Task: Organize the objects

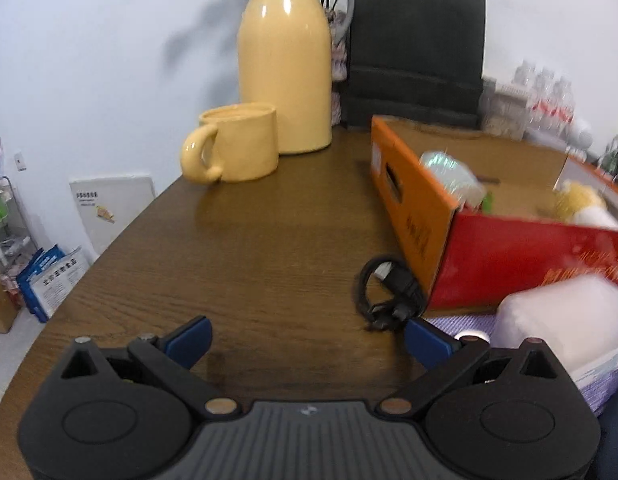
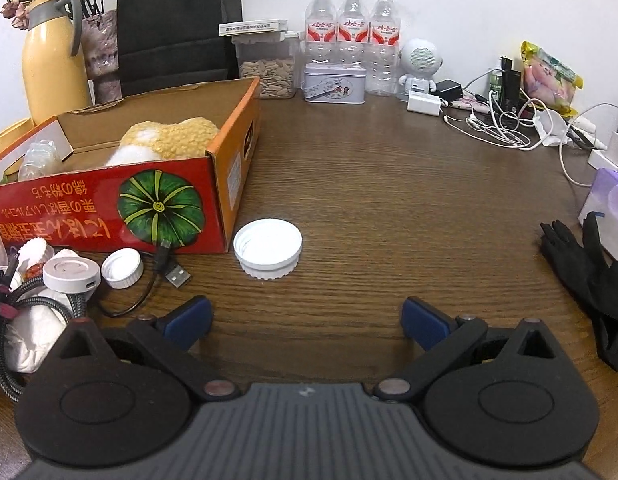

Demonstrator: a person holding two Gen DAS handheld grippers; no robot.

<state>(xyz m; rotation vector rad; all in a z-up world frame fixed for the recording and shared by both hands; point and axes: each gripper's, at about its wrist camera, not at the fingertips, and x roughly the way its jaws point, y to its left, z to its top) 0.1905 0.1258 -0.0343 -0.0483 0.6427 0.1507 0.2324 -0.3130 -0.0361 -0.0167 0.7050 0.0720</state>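
**Box half-filled, loose bits at its front wall, both grippers empty**

The cardboard box point(image 2: 181, 196) sits on the wooden table point(image 2: 369, 184), open at the top, its red front printed with a green pumpkin. Inside I see a yellow-and-white plush toy point(image 2: 165, 140) towards the right end and a clear crumpled plastic bottle point(image 2: 37, 158) towards the left.

Just outside the front wall, a large white lid point(image 2: 267, 249) lies upside down on the table, close to the box corner. To its left is a smaller white cap point(image 2: 122, 268), also turned up, then a round white puck point(image 2: 71, 275) with a braided cable running from it. A black USB cable point(image 2: 171, 270) lies between the cap and the large lid, its plug end bare on the wood.

My right gripper point(image 2: 307, 322) hovers low over bare table in front of the large lid, its blue-padded fingers spread wide with nothing between them. My left gripper point(image 1: 307, 342) is likewise spread and empty; through its camera a coiled black cord point(image 1: 385, 294) lies at the box's orange side, just ahead of the right-hand finger.

Further out, a yellow mug point(image 1: 237, 144) stands touching a yellow thermos jug point(image 1: 285, 76). At the far wall stand three water bottles point(image 2: 352, 36), a tin point(image 2: 335, 84) and a tangle of white chargers point(image 2: 489, 120). Black gloves point(image 2: 585, 276) lie at the right edge.
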